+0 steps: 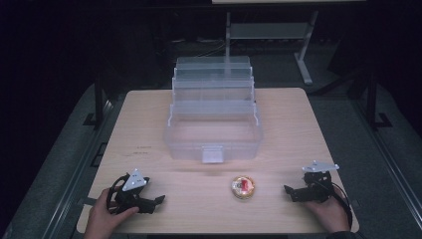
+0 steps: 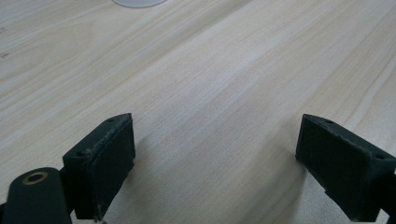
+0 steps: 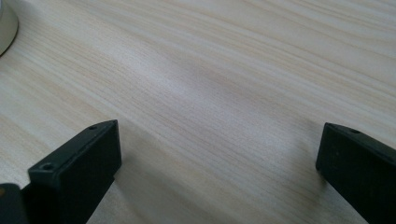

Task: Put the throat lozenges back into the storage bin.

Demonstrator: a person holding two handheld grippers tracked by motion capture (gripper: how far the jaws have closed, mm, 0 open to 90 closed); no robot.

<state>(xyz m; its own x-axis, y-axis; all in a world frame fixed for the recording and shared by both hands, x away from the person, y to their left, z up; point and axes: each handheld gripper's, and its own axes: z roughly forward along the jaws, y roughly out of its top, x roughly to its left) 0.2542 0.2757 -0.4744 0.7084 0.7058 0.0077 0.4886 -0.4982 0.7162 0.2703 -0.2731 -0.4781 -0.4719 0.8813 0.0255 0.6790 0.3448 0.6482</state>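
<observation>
A clear plastic tiered box (image 1: pixel 213 119) stands open at the middle of the wooden table (image 1: pixel 149 129), its trays stepped back. In front of it lies a small round tin (image 1: pixel 243 187) with a gold rim and a red spot. My left gripper (image 1: pixel 158 200) rests at the front left in a hand, pointing right toward the tin; its jaws stand wide apart over bare wood (image 2: pixel 215 154). My right gripper (image 1: pixel 289 191) rests at the front right in the other hand, pointing left toward the tin, open over bare wood (image 3: pixel 219 158). The tin's edge (image 3: pixel 5 28) shows at the far left.
The table's front edge runs just under both hands. Dark floor surrounds the table, with a white desk frame (image 1: pixel 303 55) behind it. A pale round edge (image 2: pixel 137 2) shows at the top of the left gripper view.
</observation>
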